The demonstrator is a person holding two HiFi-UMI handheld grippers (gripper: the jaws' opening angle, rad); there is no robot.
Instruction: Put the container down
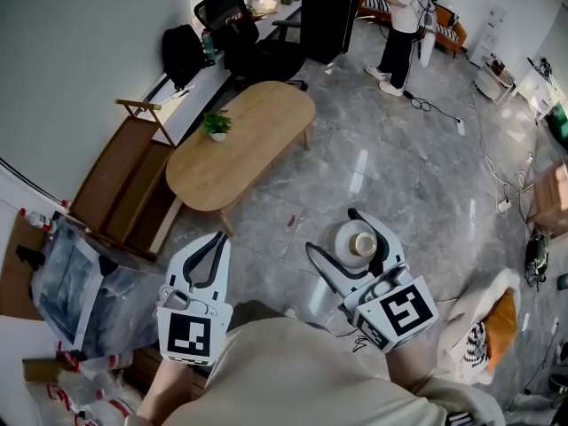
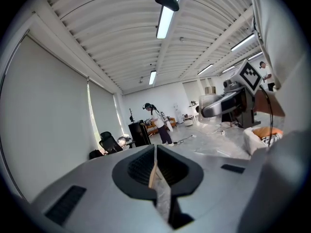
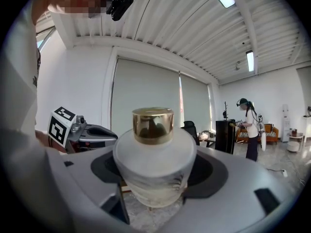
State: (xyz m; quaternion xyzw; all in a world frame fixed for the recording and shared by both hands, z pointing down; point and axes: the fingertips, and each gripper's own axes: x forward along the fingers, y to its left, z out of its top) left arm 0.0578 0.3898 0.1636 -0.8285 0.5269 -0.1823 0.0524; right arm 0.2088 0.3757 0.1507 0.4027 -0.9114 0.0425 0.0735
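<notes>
Seen from the head view, a person holds two grippers low in front of their body, above a grey marble floor (image 1: pixel 399 176). The right gripper (image 1: pixel 337 235) has its fingers clamped on the one container, a round frosted-white glass container (image 1: pixel 359 244) with a shiny gold cap (image 3: pixel 152 125). The container is held in the air over bare floor, well apart from the oval light-wood table (image 1: pixel 257 131). The left gripper (image 1: pixel 213 242) carries nothing.

The table's near rounded end lies ahead and to the left of the grippers. One small green potted plant (image 1: pixel 216 124) stands near the table's left edge; the rest of its top is bare. Open floor stretches ahead and to the right, as far as cables (image 1: pixel 497 185) along the right side. A brown wooden piece of furniture (image 1: pixel 133 185) crowds the left side.

The left gripper view alone shows its dark fingers (image 2: pixel 141 171) pressed together with only a thin seam between them. The right gripper view alone shows the container upright, its wide body wedged between the fingers, cap on top.

One person (image 1: pixel 404 25) in a white top stands at the far end of the room, near one black office chair (image 1: pixel 226 11).
</notes>
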